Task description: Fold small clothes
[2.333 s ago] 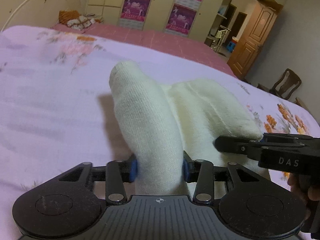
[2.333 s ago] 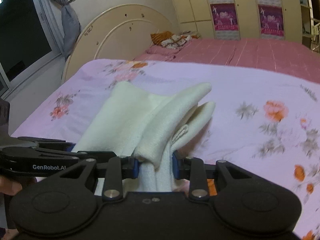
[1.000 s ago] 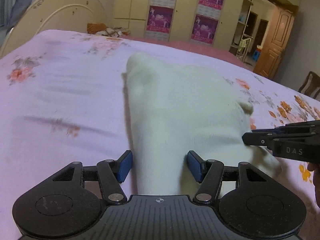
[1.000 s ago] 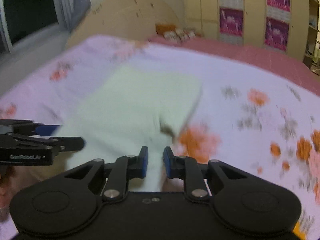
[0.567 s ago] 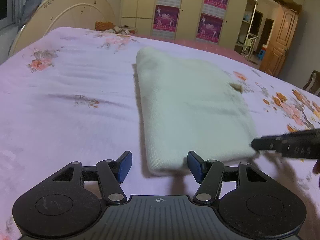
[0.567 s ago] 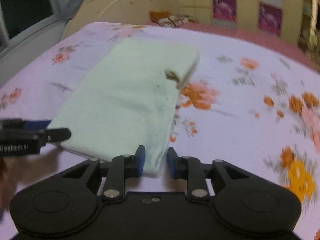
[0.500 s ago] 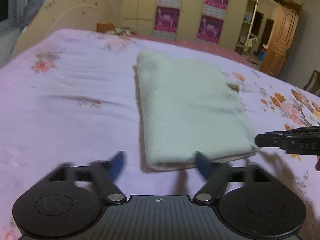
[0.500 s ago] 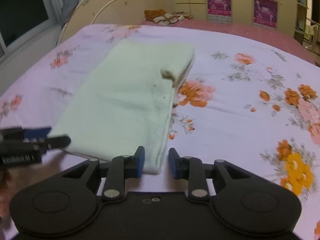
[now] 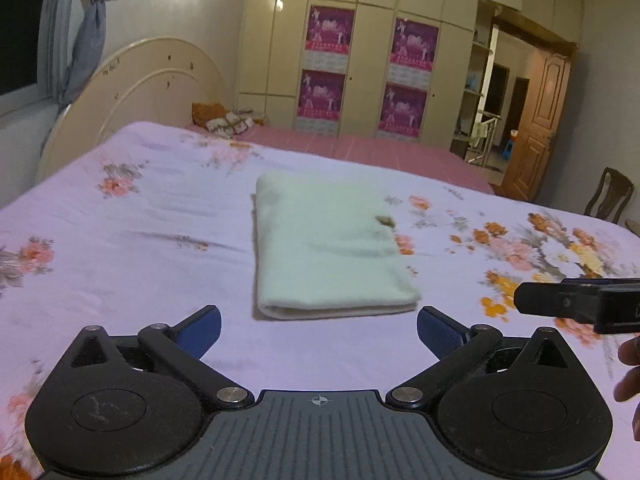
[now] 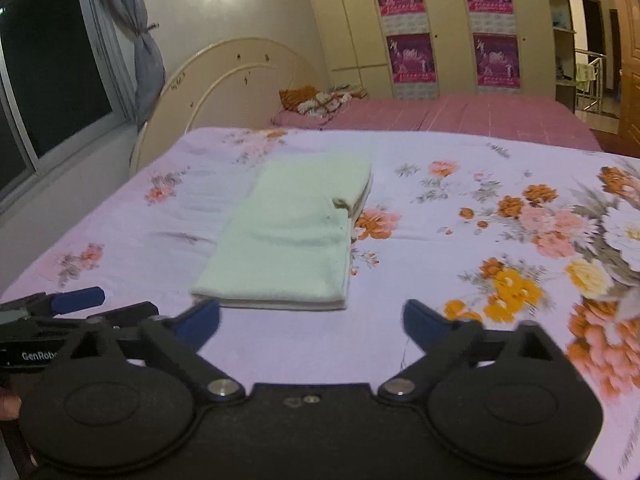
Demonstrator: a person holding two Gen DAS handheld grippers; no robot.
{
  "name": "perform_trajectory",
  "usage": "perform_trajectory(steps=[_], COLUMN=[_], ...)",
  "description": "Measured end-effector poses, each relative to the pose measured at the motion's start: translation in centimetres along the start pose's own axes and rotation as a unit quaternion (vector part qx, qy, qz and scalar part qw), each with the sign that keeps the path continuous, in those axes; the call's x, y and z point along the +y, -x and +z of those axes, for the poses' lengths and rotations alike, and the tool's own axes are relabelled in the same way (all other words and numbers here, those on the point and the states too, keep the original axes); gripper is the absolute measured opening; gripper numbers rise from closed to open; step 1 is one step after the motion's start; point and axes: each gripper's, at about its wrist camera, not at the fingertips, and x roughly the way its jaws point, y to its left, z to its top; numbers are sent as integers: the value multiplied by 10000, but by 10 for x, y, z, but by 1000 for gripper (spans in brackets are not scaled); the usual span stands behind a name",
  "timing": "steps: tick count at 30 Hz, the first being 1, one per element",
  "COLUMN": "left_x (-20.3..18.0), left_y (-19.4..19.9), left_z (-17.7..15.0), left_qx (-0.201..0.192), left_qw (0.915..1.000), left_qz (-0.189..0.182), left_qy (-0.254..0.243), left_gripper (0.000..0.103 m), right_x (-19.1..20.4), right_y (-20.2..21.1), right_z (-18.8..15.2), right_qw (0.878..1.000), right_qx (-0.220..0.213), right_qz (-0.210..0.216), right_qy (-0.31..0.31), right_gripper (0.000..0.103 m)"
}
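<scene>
A pale cream knit garment (image 9: 324,248) lies folded flat in a rectangle on the floral bedsheet (image 9: 120,248); it also shows in the right wrist view (image 10: 296,236). My left gripper (image 9: 318,330) is open wide and empty, a little short of the garment's near edge. My right gripper (image 10: 312,320) is open wide and empty, also just short of the near edge. The right gripper's fingers (image 9: 576,302) show at the right of the left wrist view, and the left gripper's fingers (image 10: 76,300) at the left of the right wrist view.
The bed's curved headboard (image 9: 152,92) stands at the far left, with a second pink bed (image 10: 460,116) behind. Wardrobes with posters (image 9: 368,76) line the back wall. A wooden door (image 9: 536,128) and a chair (image 9: 608,200) are at the right.
Both grippers let go of the garment, opened wide and drew back from it. The garment went from held up to lying folded flat on the sheet.
</scene>
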Motion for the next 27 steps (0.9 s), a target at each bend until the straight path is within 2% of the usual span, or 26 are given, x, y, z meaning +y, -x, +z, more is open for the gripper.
perform_trajectory(steps=[14, 27], left_x=[-5, -13], left_y=[122, 152], left_z=[-8, -15], left_qx=[-592, -702], left_qw=[9977, 9967], left_qz=[-292, -395], left_qy=[-169, -129], left_gripper=[103, 103], right_x=[46, 56], right_y=[106, 135], right_z=[-26, -34], right_qw=[9977, 9962], right_qx=[-570, -712], right_qz=[-256, -410], right_qy=[249, 293], right_gripper=[102, 102])
